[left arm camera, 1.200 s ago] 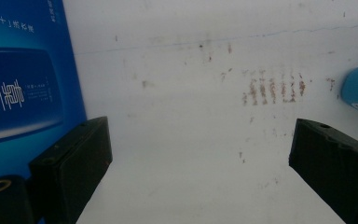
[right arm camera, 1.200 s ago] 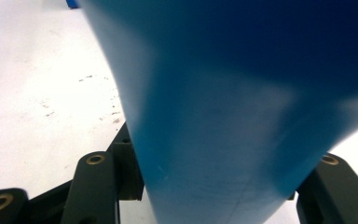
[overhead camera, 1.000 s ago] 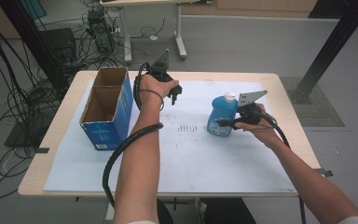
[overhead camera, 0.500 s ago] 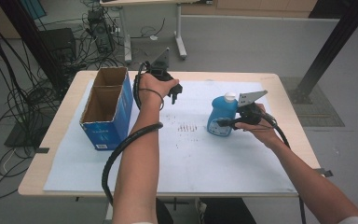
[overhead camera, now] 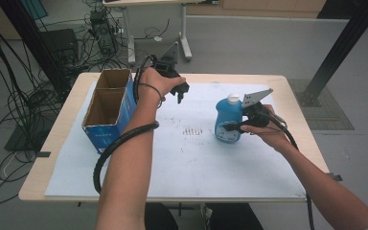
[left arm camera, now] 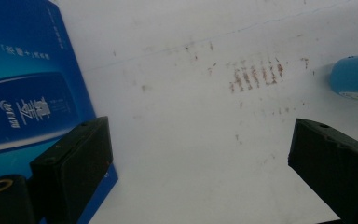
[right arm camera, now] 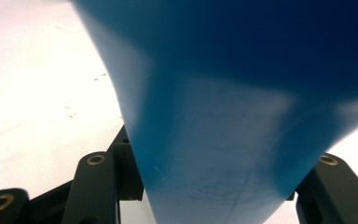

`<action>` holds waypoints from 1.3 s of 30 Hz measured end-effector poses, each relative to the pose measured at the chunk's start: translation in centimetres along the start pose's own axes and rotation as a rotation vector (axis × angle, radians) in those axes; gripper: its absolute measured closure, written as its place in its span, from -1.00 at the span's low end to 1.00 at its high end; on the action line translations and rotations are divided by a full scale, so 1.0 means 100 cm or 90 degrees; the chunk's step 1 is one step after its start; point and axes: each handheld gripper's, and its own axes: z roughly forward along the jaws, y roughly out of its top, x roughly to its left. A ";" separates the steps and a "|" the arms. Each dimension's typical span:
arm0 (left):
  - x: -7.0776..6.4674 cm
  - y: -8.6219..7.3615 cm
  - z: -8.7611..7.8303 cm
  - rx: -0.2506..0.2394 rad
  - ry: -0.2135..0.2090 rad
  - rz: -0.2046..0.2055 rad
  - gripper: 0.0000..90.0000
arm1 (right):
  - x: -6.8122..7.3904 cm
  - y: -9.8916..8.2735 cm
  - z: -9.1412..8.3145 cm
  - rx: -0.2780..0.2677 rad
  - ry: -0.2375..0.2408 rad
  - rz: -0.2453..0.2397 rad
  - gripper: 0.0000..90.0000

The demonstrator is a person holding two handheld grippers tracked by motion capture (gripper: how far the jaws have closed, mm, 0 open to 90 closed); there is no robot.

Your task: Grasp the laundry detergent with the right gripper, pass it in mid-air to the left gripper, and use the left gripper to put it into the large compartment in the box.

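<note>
The right tool [overhead camera: 230, 127] clamps the blue bottle [overhead camera: 227, 120], upright on the tabletop's white sheet [overhead camera: 196, 163] right of the box [overhead camera: 108, 108]. The left tool [overhead camera: 179, 91] hovers released. The low grip could let the bottle tip when lifted.

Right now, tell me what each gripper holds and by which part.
The right gripper clamps the blue bottle across its lower body. The left gripper is open above the white mat, holding nothing.

Black grippers [overhead camera: 178, 90]; grey three-cornered plate [overhead camera: 255, 97]; corrugated cable [overhead camera: 120, 143].
</note>
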 end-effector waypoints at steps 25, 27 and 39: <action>0.010 -0.023 -0.081 -0.038 -0.030 0.245 -0.87 | 0.044 0.104 -0.013 0.006 0.034 0.047 -0.02; 0.010 -0.023 -0.084 -0.039 -0.027 0.260 -0.87 | 0.043 0.109 -0.007 0.003 0.044 0.048 -0.02; 0.006 -0.019 -0.102 -0.060 -0.037 0.397 -0.87 | 0.024 0.133 0.038 0.016 0.081 0.015 -0.02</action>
